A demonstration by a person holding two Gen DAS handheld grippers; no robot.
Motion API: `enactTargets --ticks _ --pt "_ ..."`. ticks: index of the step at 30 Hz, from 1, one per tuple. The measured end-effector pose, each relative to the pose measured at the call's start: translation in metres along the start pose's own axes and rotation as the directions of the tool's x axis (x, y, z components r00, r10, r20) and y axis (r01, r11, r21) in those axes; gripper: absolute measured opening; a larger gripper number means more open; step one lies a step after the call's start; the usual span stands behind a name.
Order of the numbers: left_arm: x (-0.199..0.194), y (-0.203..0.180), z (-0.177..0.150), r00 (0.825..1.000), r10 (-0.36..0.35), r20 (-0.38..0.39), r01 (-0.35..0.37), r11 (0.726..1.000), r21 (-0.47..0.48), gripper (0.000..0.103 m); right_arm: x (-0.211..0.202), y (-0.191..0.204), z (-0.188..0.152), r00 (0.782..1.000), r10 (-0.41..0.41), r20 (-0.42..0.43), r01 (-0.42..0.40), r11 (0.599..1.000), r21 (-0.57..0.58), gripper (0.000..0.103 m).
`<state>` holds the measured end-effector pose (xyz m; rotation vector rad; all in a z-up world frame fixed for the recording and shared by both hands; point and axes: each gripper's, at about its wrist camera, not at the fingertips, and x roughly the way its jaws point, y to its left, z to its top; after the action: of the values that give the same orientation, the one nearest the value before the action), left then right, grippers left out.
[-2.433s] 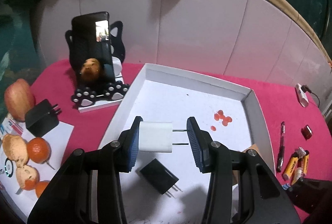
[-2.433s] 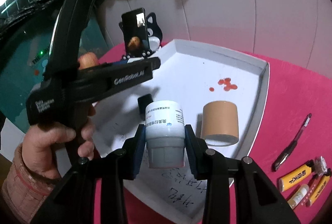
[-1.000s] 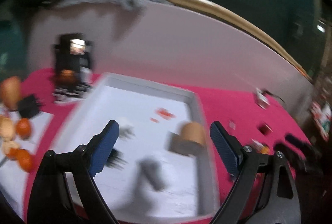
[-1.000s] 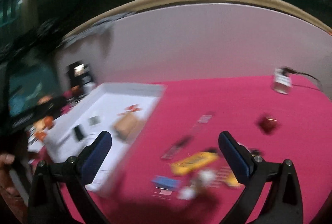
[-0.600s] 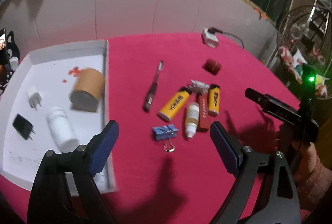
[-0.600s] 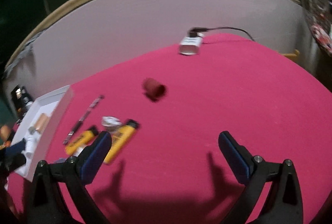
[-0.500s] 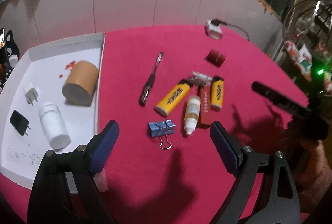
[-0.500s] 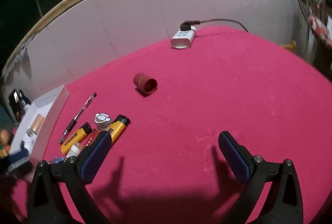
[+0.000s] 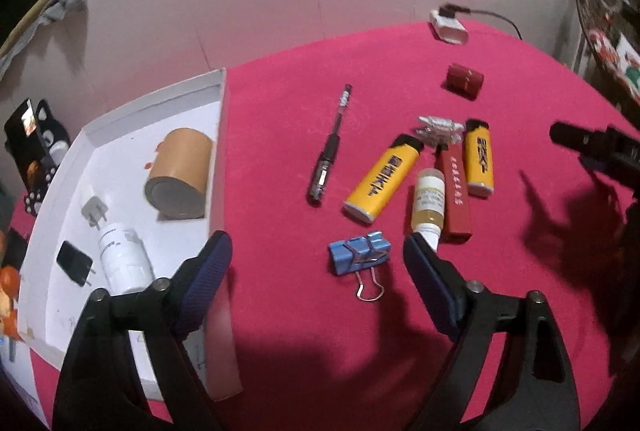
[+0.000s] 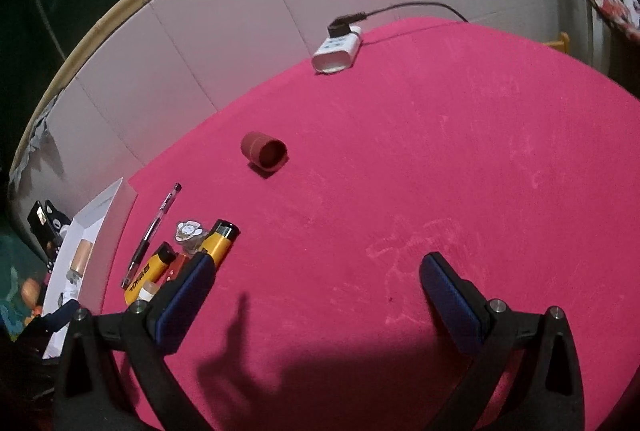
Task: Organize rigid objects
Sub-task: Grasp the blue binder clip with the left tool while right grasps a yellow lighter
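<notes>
- Pink felt covers the surface point(image 9: 280, 135), and my loose pieces lie scattered on it: a blue binder clip point(image 9: 359, 257), a pen point(image 9: 330, 151), lighters and a small bottle point(image 9: 429, 205).
- The white tray point(image 9: 216, 135) at my left holds a cardboard roll point(image 9: 180, 175), a white bottle point(image 9: 122, 259) and two chargers.
- My left tongs point(image 9: 316, 279) are spread wide and empty, poised just short of the clip.
- My right tongs point(image 10: 316, 295) are likewise wide and empty, over bare felt.
- I judge I'm between placements, choosing the next piece; the clip looks nearest, so I'd lower the left tongs around its blue body.
</notes>
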<state>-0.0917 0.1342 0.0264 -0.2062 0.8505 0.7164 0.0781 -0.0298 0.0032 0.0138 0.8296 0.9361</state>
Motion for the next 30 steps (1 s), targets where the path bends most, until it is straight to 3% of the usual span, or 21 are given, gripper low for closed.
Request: enactTargets --ticks 1,3,5,10,16,19,22,25,28,30 --pt "0.003 -0.003 0.000 1.000 -0.008 -0.012 0.008 1.000 0.011 0.073 0.000 0.001 0.000 1.000 -0.001 0.001 0.001 1.000 -0.001 0.103" --pt "0.008 -0.009 -0.001 0.999 -0.016 -0.028 0.016 0.999 0.028 0.070 0.000 0.001 -0.001 1.000 -0.003 -0.002 0.003 1.000 -0.002 0.103" --pt "0.012 -0.015 -0.003 1.000 -0.004 -0.030 0.005 0.999 0.042 0.060 0.000 0.001 0.000 1.000 -0.005 -0.002 0.005 1.000 -0.004 0.103" --pt "0.015 -0.015 -0.006 1.000 -0.008 -0.027 0.009 1.000 0.022 0.058 0.001 0.000 0.000 1.000 -0.003 -0.004 0.003 1.000 -0.002 0.103" --pt "0.015 -0.014 -0.009 0.996 -0.089 -0.026 0.088 0.996 -0.030 0.034 0.001 0.002 0.000 1.000 -0.012 -0.008 0.012 1.000 -0.008 0.103" --pt "0.014 -0.013 -0.010 0.993 -0.119 -0.020 0.118 0.992 -0.044 0.033 0.001 0.003 -0.001 1.000 -0.013 -0.011 0.013 1.000 -0.013 0.103" --pt "0.014 -0.009 -0.011 0.989 -0.150 -0.014 0.148 0.987 -0.067 0.033 0.010 0.015 0.003 0.996 0.056 -0.064 -0.062 0.993 -0.096 0.103" --pt "0.013 -0.005 -0.011 0.986 -0.168 -0.010 0.167 0.983 -0.082 0.033 0.020 0.045 0.003 0.983 0.107 -0.151 -0.151 0.936 -0.319 0.103" --pt "0.012 -0.003 -0.012 0.984 -0.178 -0.008 0.177 0.980 -0.090 0.033 0.024 0.073 -0.001 0.969 0.140 -0.205 -0.230 0.822 -0.521 0.103" --pt "0.011 -0.002 -0.013 0.983 -0.184 -0.007 0.183 0.978 -0.096 0.033 0.029 0.084 0.001 0.971 0.134 -0.198 -0.229 0.754 -0.615 0.103"
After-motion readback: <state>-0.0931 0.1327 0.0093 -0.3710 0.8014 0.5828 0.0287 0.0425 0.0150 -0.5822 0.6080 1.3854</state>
